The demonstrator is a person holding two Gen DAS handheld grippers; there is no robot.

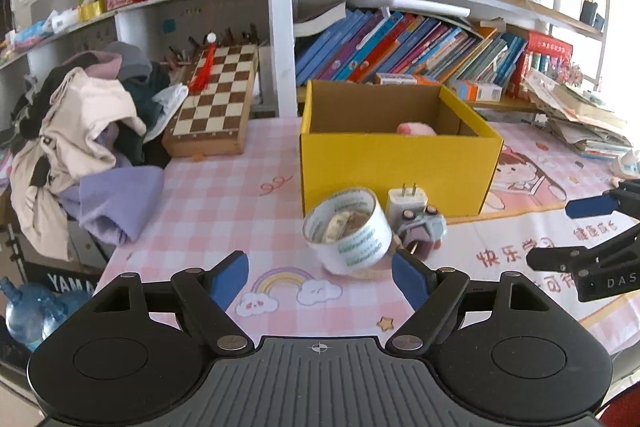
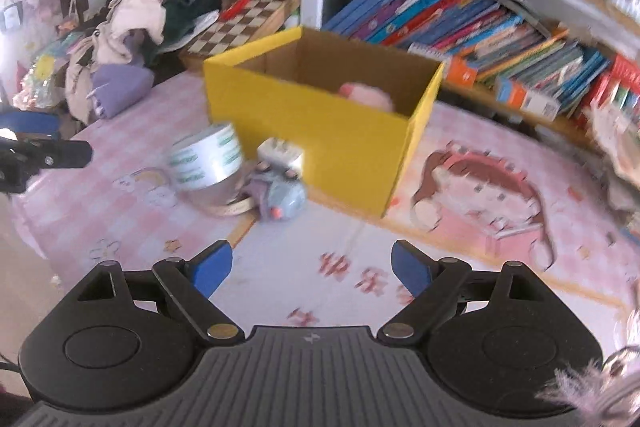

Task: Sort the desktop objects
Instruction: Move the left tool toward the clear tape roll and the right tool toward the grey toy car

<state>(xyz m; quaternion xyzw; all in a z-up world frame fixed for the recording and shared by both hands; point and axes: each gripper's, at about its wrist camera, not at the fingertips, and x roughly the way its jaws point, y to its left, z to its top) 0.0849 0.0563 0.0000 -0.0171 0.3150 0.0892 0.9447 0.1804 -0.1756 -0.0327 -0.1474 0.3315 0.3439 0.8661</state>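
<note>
A yellow cardboard box [image 1: 396,163] [image 2: 320,131] stands open on the pink desk mat, with a pink plush [image 1: 416,129] [image 2: 368,95] inside. In front of it lie a roll of clear tape [image 1: 348,229] [image 2: 206,157], a white charger plug [image 1: 405,203] [image 2: 280,155] and a small grey toy mouse [image 1: 424,229] [image 2: 280,197]. My left gripper [image 1: 320,279] is open and empty, just short of the tape roll. My right gripper [image 2: 312,269] is open and empty, over the mat to the right of the mouse; it also shows in the left wrist view [image 1: 576,231].
A pile of clothes [image 1: 84,135] [image 2: 136,27] and a wooden chessboard [image 1: 216,99] [image 2: 244,21] lie at the back left. Bookshelves [image 1: 420,47] [image 2: 480,27] stand behind the box. Stacked papers [image 1: 580,115] lie at the right. The desk edge drops off at the left.
</note>
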